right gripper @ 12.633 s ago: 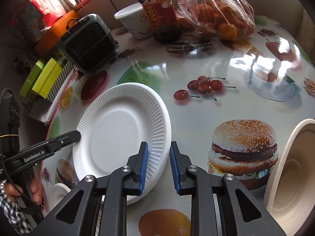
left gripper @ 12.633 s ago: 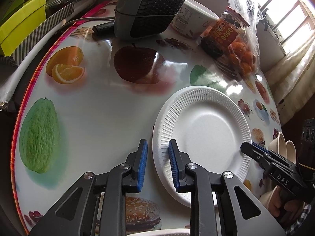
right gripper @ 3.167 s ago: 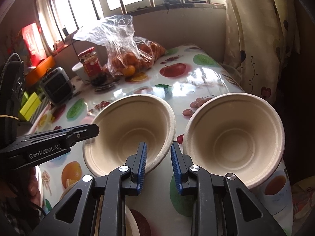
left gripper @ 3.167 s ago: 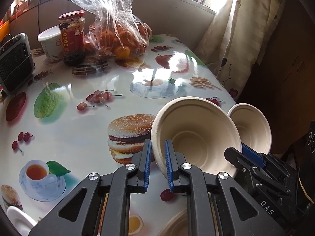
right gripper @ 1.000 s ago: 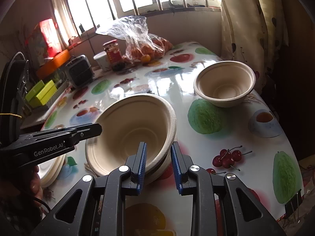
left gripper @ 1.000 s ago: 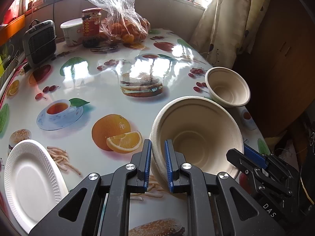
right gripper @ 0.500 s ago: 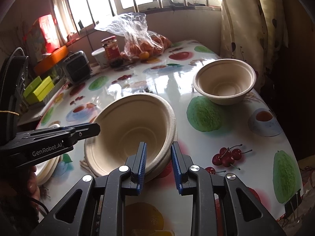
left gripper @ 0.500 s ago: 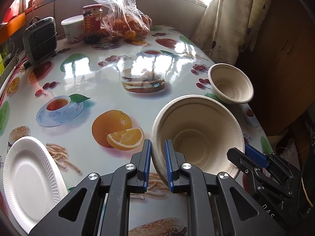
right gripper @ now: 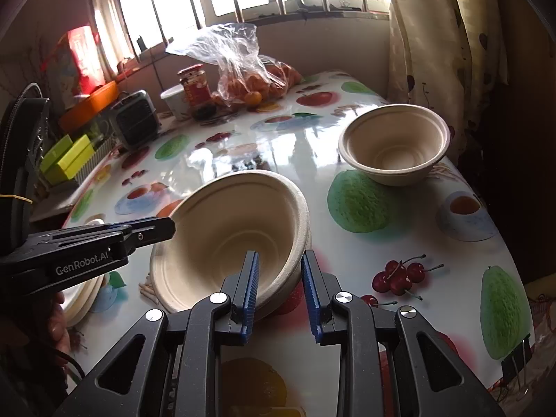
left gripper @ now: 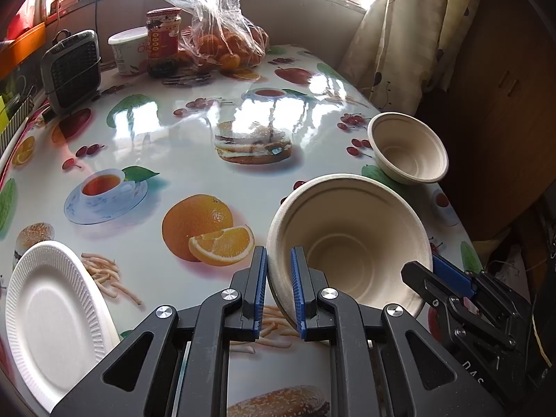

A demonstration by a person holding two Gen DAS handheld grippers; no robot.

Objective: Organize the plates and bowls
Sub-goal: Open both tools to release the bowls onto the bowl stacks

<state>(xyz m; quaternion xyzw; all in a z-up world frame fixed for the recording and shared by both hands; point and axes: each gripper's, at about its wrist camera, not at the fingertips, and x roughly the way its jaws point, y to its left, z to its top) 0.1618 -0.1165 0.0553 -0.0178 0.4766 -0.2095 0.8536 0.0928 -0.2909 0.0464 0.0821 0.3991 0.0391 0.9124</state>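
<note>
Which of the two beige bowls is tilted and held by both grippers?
The nearer bowl: the left gripper and right gripper pinch its opposite rims. The far bowl sits upright and untouched near the table edge.

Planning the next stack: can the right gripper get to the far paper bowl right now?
Probably not yet: the right gripper is shut on the near bowl at its rim. Otherwise nothing stands on the tabletop before the far paper bowl.

On the table (left gripper: 194,160), a paper bowl (left gripper: 347,239) sits tilted near the front edge, a second bowl (left gripper: 408,147) behind it to the right. A foam plate (left gripper: 48,316) lies far left. At the back stand a small heater (left gripper: 71,69), tub (left gripper: 127,48), jar (left gripper: 162,41) and bag of oranges (left gripper: 222,43).
</note>
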